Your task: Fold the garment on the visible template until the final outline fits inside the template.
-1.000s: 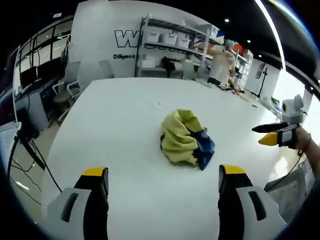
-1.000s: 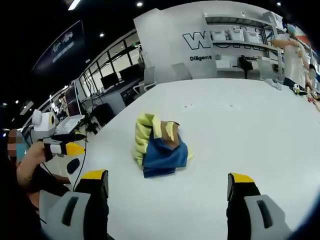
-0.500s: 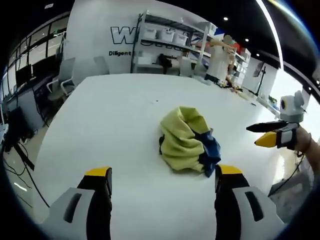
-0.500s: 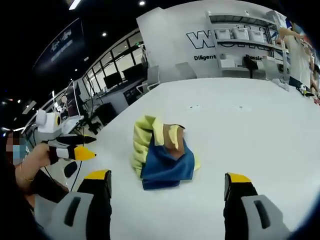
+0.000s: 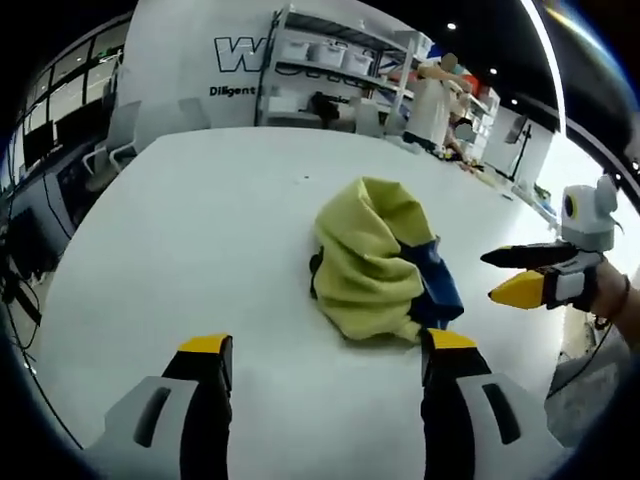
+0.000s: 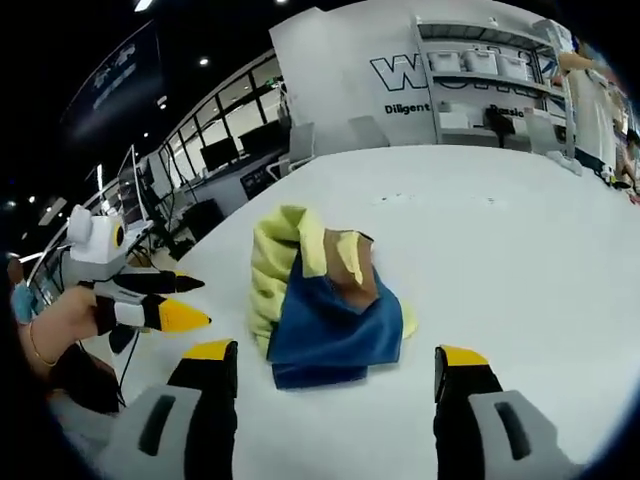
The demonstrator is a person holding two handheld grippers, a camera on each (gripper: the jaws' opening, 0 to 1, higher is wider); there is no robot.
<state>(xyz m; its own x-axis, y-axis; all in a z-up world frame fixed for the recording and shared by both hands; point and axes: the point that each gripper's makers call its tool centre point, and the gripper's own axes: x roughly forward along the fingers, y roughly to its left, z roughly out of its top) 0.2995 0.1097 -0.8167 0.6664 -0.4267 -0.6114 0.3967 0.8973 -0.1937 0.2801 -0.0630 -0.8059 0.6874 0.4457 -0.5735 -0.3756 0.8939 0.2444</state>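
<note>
Yellow-tipped left tongs (image 5: 325, 350) and right tongs (image 6: 335, 355) gape wide, holding nothing.

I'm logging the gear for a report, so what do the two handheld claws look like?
Each claw has two black jaws with yellow tips, set in light grey housings, as on the left claw and right claw. Seen from the side, the right claw carries a white box on top, its yellow-tipped jaws tapering to points. A thin bracelet circles the wrist behind the left claw.
</note>
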